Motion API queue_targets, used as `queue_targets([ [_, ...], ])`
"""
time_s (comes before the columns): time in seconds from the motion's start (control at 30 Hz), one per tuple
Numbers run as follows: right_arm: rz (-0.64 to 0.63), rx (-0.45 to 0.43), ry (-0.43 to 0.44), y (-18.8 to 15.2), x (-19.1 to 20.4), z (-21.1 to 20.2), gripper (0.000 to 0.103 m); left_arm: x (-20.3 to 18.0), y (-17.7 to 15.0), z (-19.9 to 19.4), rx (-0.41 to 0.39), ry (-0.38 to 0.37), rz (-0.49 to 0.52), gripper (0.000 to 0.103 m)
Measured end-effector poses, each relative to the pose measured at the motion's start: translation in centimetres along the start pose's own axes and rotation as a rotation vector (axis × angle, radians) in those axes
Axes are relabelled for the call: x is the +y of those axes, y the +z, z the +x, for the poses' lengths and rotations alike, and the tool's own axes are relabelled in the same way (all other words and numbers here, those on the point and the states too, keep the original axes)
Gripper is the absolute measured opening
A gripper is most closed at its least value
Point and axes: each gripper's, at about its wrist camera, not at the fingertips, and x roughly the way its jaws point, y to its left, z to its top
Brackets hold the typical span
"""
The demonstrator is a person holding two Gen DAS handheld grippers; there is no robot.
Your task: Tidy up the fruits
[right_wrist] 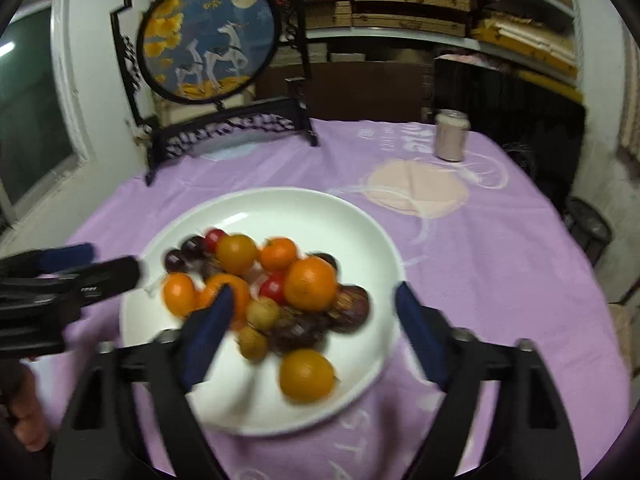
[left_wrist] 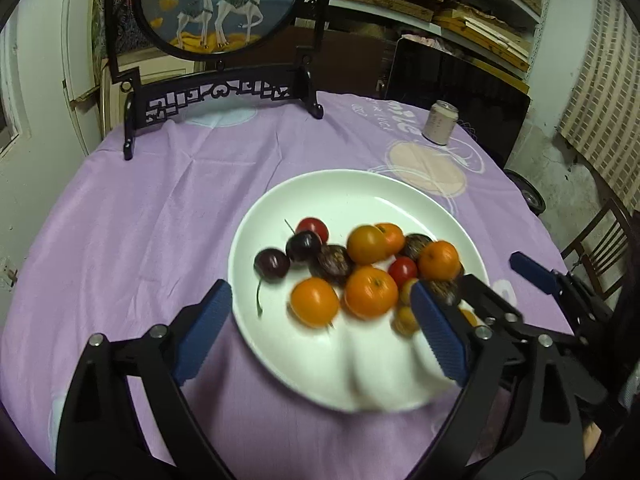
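Note:
A white plate [left_wrist: 344,188] on the purple tablecloth holds a pile of fruit: several oranges [left_wrist: 371,291], dark cherries [left_wrist: 272,264], red cherry tomatoes [left_wrist: 402,271], brown passion fruits [left_wrist: 332,265] and small yellow fruits [left_wrist: 405,320]. My left gripper [left_wrist: 322,312] is open and empty over the plate's near-left part. My right gripper [right_wrist: 314,316] is open and empty above the pile [right_wrist: 310,284]; an orange [right_wrist: 306,376] lies apart near the plate's front rim [right_wrist: 280,428]. Each gripper shows in the other's view: the right [left_wrist: 532,270], the left [right_wrist: 92,264].
A dark wooden stand with a round deer picture [left_wrist: 218,4] is at the table's back left. A pale drink can [left_wrist: 440,122] stands at the back right. Shelves with stacked boxes [left_wrist: 460,4] are behind the table. A chair [left_wrist: 600,252] is at the right.

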Motion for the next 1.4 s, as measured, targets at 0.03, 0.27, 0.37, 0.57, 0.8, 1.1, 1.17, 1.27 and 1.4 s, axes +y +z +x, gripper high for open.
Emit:
queue_targets([
  [0.03,-0.004,0.006,-0.03,-0.2,0.0,-0.4,0.095,0.0,-0.5,-0.6,-0.006,-0.004,-0.004,0.099],
  [0.27,0.053,0.035,-0.055,-3.5,-0.7,-5.3,0.096,-0.4,-5.1,-4.9,-0.024,0.053,0.037,0.101],
  [0.37,0.046,0.049,-0.052,-5.1,-0.1,-7.1,0.096,-0.2,-6.8,-5.9,-0.005,0.04,0.031,0.101],
  [0.57,0.014,0.06,-0.051,-6.7,1.4,-9.1,0.096,0.0,-8.3,-7.8,-0.017,0.036,0.025,0.101],
  [0.8,0.01,0.066,-0.039,-6.9,2.0,-9.5,0.096,-0.1,-8.6,-8.7,-0.027,0.054,0.041,0.101],
  [1.1,0.005,0.062,-0.026,-6.8,2.3,-9.7,0.096,-0.4,-8.7,-9.2,-0.044,0.084,0.068,0.101],
  [1.17,0.003,0.061,-0.025,-6.8,2.3,-9.8,0.096,-0.4,-8.6,-9.2,-0.043,0.087,0.066,0.101],
  [1.27,0.005,0.06,-0.024,-6.8,2.4,-9.8,0.096,-0.3,-8.6,-9.3,-0.04,0.078,0.057,0.101],
  [1.4,0.005,0.06,-0.023,-6.9,2.4,-9.8,0.096,-0.3,-8.5,-9.2,-0.043,0.082,0.063,0.101],
])
